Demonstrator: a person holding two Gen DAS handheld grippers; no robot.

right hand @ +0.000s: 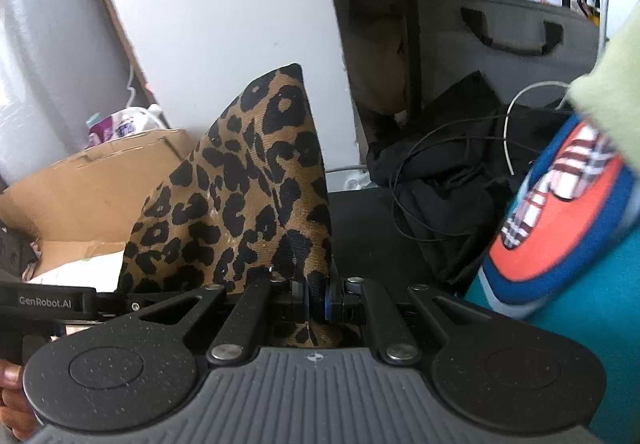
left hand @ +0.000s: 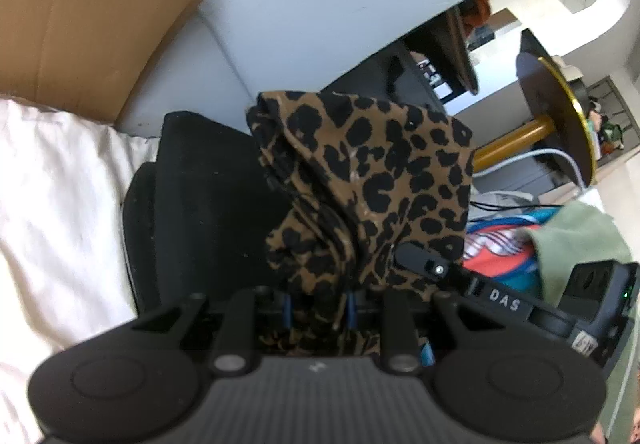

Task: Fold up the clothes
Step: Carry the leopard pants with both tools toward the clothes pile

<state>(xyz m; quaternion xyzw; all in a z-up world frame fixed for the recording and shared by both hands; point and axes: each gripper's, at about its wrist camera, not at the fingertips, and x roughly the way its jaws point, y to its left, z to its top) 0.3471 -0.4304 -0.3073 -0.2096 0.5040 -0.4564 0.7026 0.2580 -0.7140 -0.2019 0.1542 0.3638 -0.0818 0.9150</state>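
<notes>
A leopard-print garment (left hand: 372, 179) in brown and black hangs bunched between both grippers. My left gripper (left hand: 318, 310) is shut on a thick fold of it, the cloth filling the gap between the blue pads. In the left wrist view the right gripper's finger (left hand: 424, 264) shows at the garment's right edge. My right gripper (right hand: 318, 298) is shut on a thin edge of the same garment (right hand: 248, 195), which stands up in a peak before the camera. The cloth hides both pairs of fingertips.
A black cushion or bag (left hand: 208, 203) lies under the garment beside white bedding (left hand: 52, 203). A cardboard box (left hand: 88, 11) stands at left. At right lie folded clothes: a teal and orange piece (right hand: 568, 211) and a pale green one (left hand: 576, 240). Black cloth with a cable (right hand: 444, 179) sits behind.
</notes>
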